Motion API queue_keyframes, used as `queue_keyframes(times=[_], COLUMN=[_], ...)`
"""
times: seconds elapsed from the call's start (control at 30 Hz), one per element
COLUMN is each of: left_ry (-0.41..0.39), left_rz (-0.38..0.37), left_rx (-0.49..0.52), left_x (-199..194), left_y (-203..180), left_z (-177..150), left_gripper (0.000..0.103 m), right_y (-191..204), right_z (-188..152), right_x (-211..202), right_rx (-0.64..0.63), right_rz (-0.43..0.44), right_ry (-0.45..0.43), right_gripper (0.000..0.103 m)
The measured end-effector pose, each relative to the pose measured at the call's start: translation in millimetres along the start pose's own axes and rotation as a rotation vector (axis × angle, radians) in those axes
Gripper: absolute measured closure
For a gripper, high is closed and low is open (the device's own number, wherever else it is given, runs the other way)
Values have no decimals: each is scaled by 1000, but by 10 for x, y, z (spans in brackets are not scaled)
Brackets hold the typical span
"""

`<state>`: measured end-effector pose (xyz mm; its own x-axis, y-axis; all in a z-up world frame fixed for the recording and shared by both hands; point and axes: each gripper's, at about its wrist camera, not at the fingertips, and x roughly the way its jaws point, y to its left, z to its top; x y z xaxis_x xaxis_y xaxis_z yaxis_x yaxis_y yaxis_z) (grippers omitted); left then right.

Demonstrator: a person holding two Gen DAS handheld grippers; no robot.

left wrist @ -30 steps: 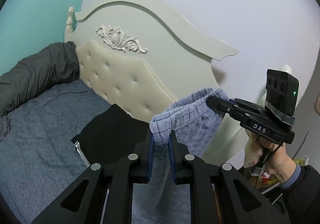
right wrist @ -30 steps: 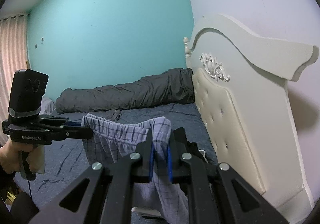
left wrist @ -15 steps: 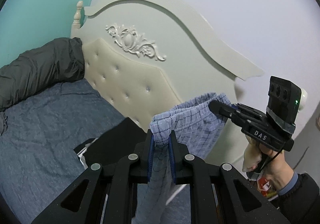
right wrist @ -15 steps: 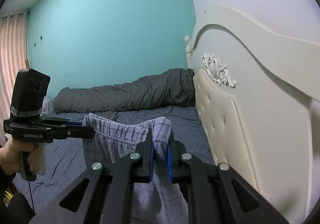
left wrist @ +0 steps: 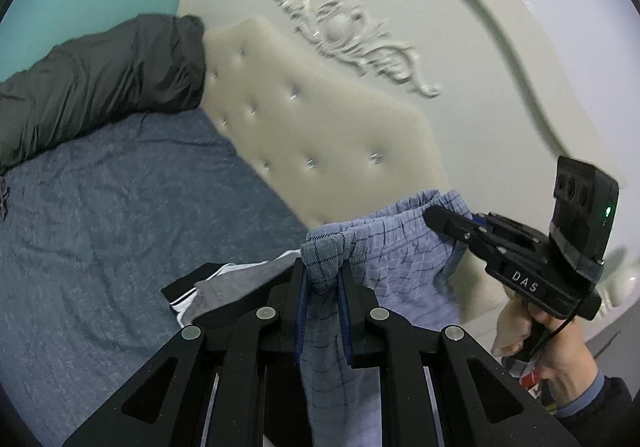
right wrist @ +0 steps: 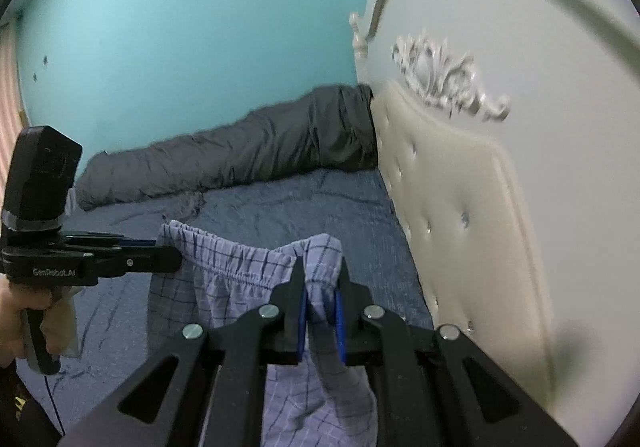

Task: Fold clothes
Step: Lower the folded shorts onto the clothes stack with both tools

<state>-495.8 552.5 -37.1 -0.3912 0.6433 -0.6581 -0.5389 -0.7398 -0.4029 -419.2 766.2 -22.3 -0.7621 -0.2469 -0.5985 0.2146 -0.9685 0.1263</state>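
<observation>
Dim, flat indoor light, cool cast, no clear source. Both fisheye views bend hard at the edges, black vignette in the corners. Motion blur smears the cream tufted headboard and its carved ornament. Soft shadow on the headboard's lower right in the right view. Near black gripper linkages sharp.

I see shorts in light blue with a dark navy check. Grippers black, blue pads. Sheet heathered slate blue, duvet dark grey. Headboard cream, tufted, white carved scroll. Wall teal. Folded black garment with white stripes.
</observation>
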Motion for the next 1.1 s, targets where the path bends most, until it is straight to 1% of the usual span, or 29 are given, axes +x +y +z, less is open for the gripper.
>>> queue_keyframes(times=[0.07,0.2,0.23,0.27,0.3,0.33,0.4,0.43,0.5,0.6,0.63,0.7,0.73,0.77,0.8,0.83,0.93,1.03,1.1], left_ry=[18,45,51,57,62,66,67,58,39,12,2,-16,-25,-25,-19,-13,5,24,36], left_rz=[25,29,38,49,55,57,61,62,63,66,67,68,69,72,76,79,91,103,110], left_rx=[4,-21,-18,-13,-13,-19,-23,-18,-9,5,9,18,23,26,29,31,38,45,50], left_x=[174,435,483,532,568,594,613,582,521,430,399,338,307,314,345,376,470,564,627], left_y=[83,255,280,305,333,364,403,395,380,357,349,334,326,323,324,325,327,330,332], left_z=[-27,-92,-113,-137,-161,-186,-224,-230,-243,-263,-269,-282,-289,-302,-319,-336,-388,-440,-474], left_gripper=[88,88,86,86,86,85,84,74,64,60,60,60,60,60,60,60,60,60,60], right_y=[-17,-54,-68,-89,-110,-132,-209,-249,-297,-252,-231,-196,-178,-160,-148,-142,-160,-255,-346], right_z=[0,-7,-13,-15,-17,-19,-6,-3,-14,-75,-99,-135,-151,-167,-184,-202,-238,-278,-323], right_x=[188,540,589,618,646,675,665,599,429,276,231,222,229,236,262,308,447,557,609], right_rx=[3,8,8,10,12,15,43,56,72,34,20,2,-8,-18,-23,-24,-5,37,66], right_rz=[-8,-25,-33,-46,-60,-74,-85,-85,-63,-21,-1,30,42,55,56,46,7,-71,-109], right_ry=[32,101,112,121,130,139,138,110,46,29,22,29,37,46,58,73,108,131,154], right_gripper=[91,91,90,86,86,84,68,59,59,59,60,71,80,84,85,87,88,88,88])
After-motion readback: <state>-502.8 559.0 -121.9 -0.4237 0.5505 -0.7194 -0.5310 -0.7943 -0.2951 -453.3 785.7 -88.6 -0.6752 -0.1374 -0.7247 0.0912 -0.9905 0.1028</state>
